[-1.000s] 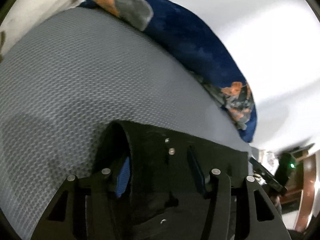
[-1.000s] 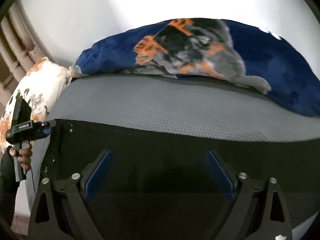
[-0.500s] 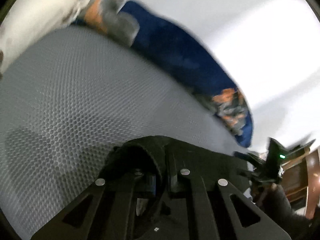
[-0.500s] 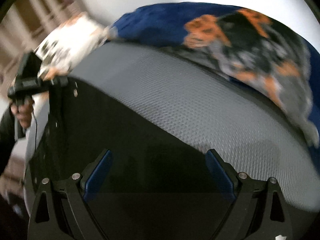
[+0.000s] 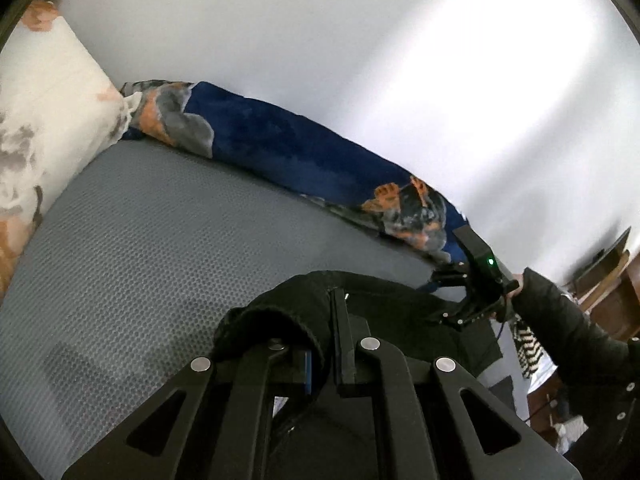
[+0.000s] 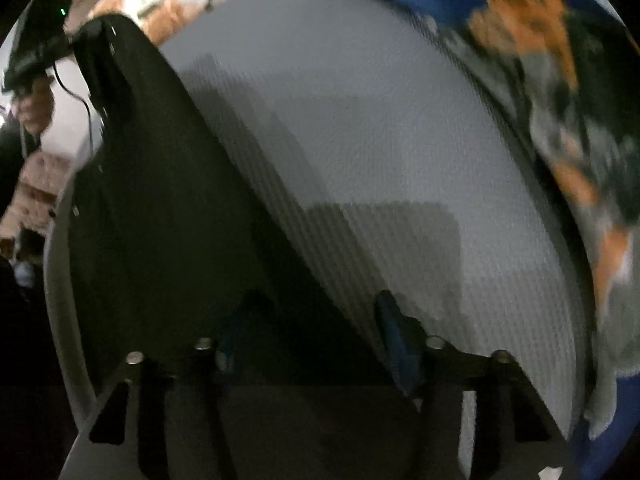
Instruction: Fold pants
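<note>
Black pants [image 5: 384,304] lie on a grey textured mattress [image 5: 160,248]. My left gripper [image 5: 324,364] is shut on a bunched edge of the pants and holds it lifted off the mattress. In the right wrist view the pants [image 6: 168,208] stretch from my fingers to the far left, where the left gripper [image 6: 36,52] holds their corner. My right gripper [image 6: 316,340] is half closed, its blue pads astride the near edge of the pants; the view is blurred. The right gripper also shows in the left wrist view [image 5: 476,292].
A blue blanket with an orange and grey dog print [image 5: 304,160] lies along the white wall. A cream flowered pillow [image 5: 44,120] sits at the left end of the bed. Wooden furniture [image 5: 616,292] stands beyond the bed's right end.
My left gripper closed on the pants edge and lifted it. My right gripper's fingers narrowed from wide open and it swung right along the pants edge.
</note>
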{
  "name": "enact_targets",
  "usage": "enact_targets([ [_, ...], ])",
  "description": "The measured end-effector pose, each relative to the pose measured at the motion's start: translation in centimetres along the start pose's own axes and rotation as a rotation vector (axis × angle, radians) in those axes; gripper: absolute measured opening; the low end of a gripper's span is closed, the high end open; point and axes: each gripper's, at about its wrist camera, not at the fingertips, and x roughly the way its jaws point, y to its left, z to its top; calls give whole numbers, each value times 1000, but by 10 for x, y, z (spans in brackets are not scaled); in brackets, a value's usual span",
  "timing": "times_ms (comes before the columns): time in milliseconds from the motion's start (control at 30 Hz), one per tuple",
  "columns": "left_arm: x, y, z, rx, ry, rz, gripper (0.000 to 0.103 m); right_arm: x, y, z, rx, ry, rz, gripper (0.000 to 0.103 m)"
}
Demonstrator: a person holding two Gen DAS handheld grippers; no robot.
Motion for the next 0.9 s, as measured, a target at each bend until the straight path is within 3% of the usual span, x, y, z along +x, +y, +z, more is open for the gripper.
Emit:
enact_targets([
  [100, -3, -3, -3, 7, 9, 12, 7, 2, -5, -21, 26, 17, -48, 43],
  [233, 1, -4, -5, 7, 18, 21, 7, -5, 0, -36, 108, -37, -142, 16],
  [267, 2, -4, -6, 11, 24, 26, 7, -6, 6, -40, 122, -44, -200, 12],
  [533, -17, -14, -22, 76, 31, 51, 7, -65, 87, -92, 281, -276, -522, 9],
  [633, -40, -22, -38, 118, 28, 31, 7, -91, 124, -126, 334, -351, -555, 9],
  [733, -66, -27, -60, 152, 29, -2, 8, -101, 164, -161, 381, -404, -531, 8],
  [900, -99, -25, -114, 189, 99, -33, 11, -86, 219, -208, 418, -372, -409, 8],
])
